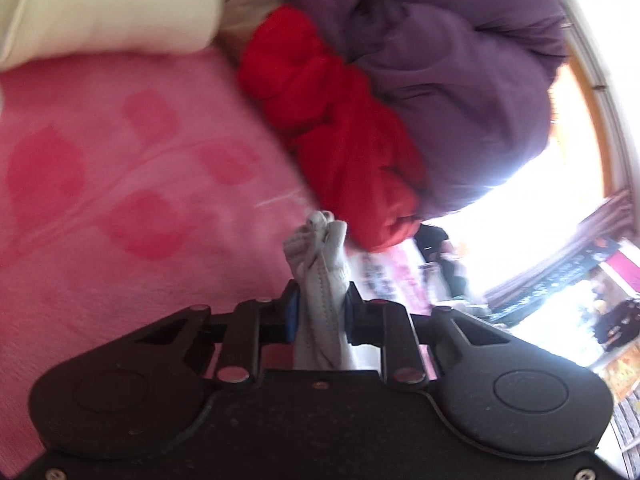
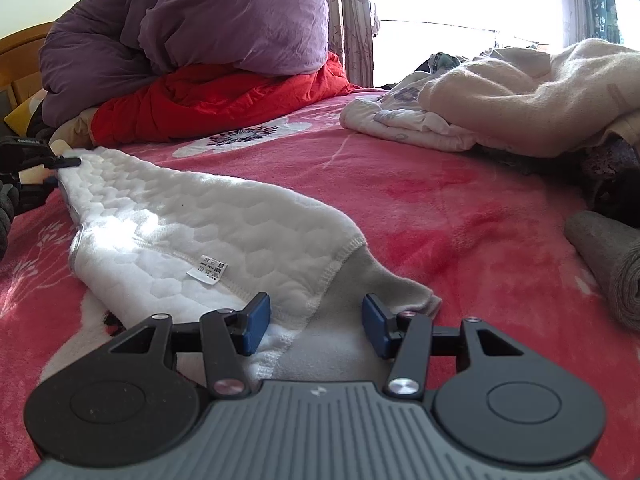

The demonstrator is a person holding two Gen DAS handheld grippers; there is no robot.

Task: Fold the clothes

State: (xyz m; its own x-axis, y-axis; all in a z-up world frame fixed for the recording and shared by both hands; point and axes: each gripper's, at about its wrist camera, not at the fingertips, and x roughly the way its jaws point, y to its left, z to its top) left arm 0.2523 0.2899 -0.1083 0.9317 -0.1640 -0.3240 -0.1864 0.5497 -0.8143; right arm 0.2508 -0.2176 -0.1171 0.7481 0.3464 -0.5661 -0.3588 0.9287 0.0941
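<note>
A white quilted garment [image 2: 192,220] with a grey outer side and a small care label lies stretched across the pink bed blanket [image 2: 460,208]. My left gripper [image 1: 320,312] is shut on a bunched end of this garment [image 1: 320,280] and holds it just above the blanket; it also shows at the far left of the right wrist view [image 2: 44,168]. My right gripper [image 2: 316,320] is open, its blue pads on either side of the garment's near grey end, low over it.
A purple duvet [image 2: 200,20] sits on a red quilt [image 2: 224,96] at the back. A heap of cream and white clothes [image 2: 500,92] lies at the right. A grey rolled item [image 2: 608,256] lies at the right edge. A cream pillow [image 1: 104,12] shows in the left wrist view.
</note>
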